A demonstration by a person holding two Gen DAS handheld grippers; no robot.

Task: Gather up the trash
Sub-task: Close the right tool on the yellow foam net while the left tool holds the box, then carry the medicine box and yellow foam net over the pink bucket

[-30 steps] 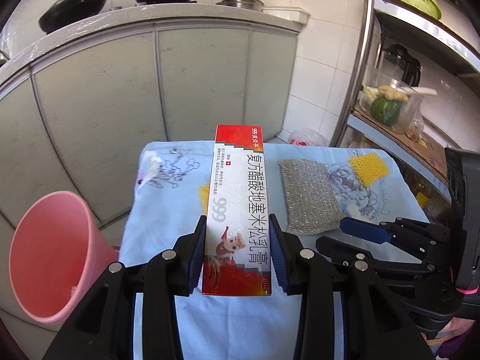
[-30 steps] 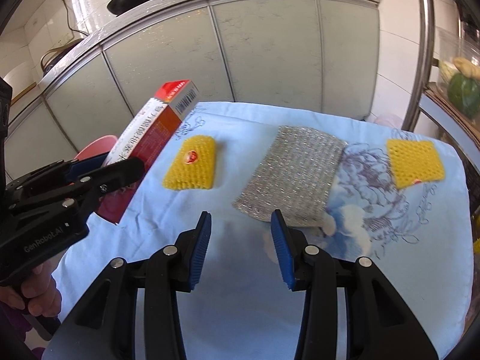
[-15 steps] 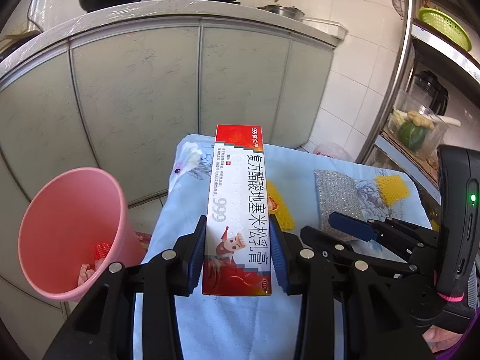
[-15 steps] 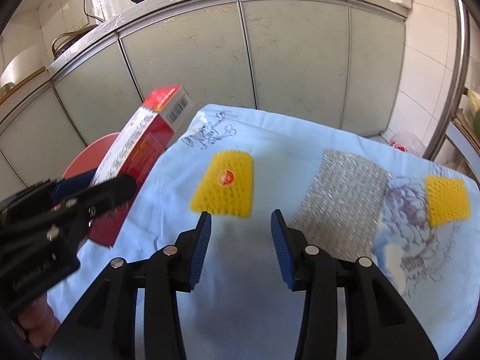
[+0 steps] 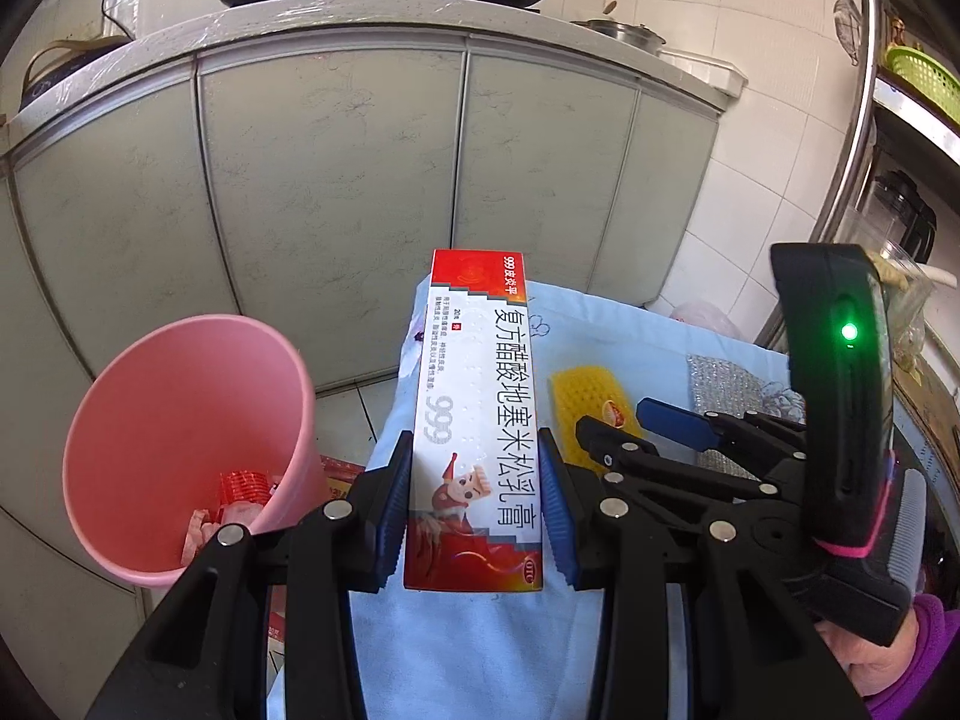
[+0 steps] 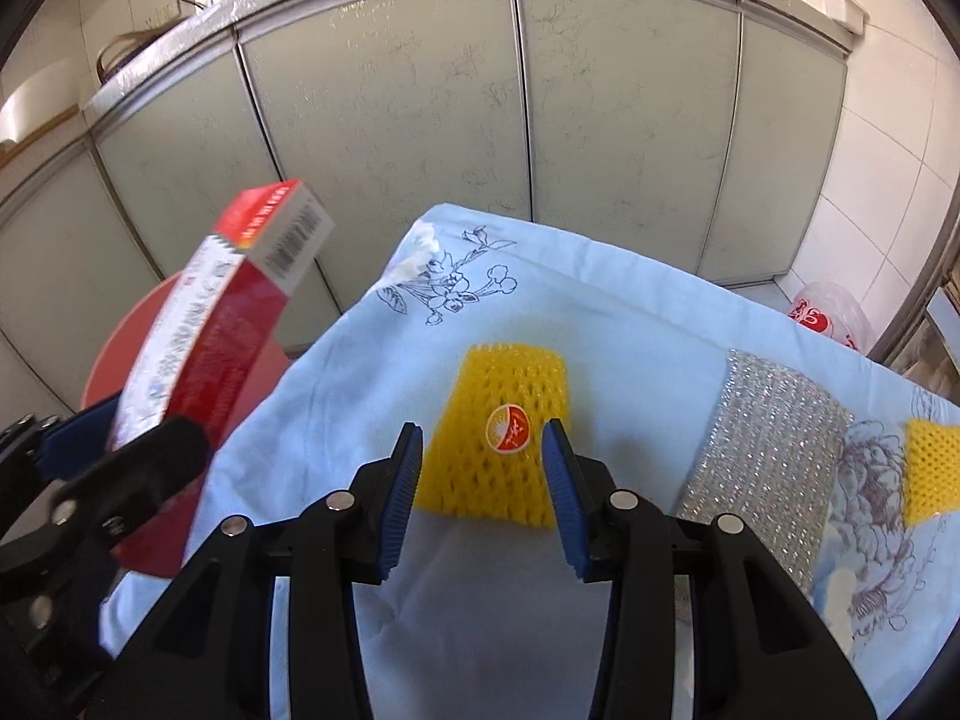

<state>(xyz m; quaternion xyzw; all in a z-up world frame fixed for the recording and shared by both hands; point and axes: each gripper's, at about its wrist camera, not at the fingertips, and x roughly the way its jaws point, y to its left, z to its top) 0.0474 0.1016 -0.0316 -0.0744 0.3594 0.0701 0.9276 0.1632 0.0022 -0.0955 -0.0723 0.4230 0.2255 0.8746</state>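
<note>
The jaws of the left gripper are clamped on a long red-and-white medicine box, the blue pads pressing its two long sides, so the box sticks out ahead of the gripper and is lifted clear of the surface. From the right wrist view the same box is tilted, its barcoded end highest, hanging over the left edge of the light blue flowered cloth that covers the surface. Just below and to the left of it stands a pink bin on the floor, with a few red and pale scraps lying in the bottom.

The right gripper has its jaws apart with nothing between the pads, poised above a yellow foam fruit net with a round orange sticker, which lies flat on the cloth. To the right of that lies a silver mesh scouring pad, and beyond it a second yellow foam net near the cloth's right side. Pale green cabinet doors run behind the surface.
</note>
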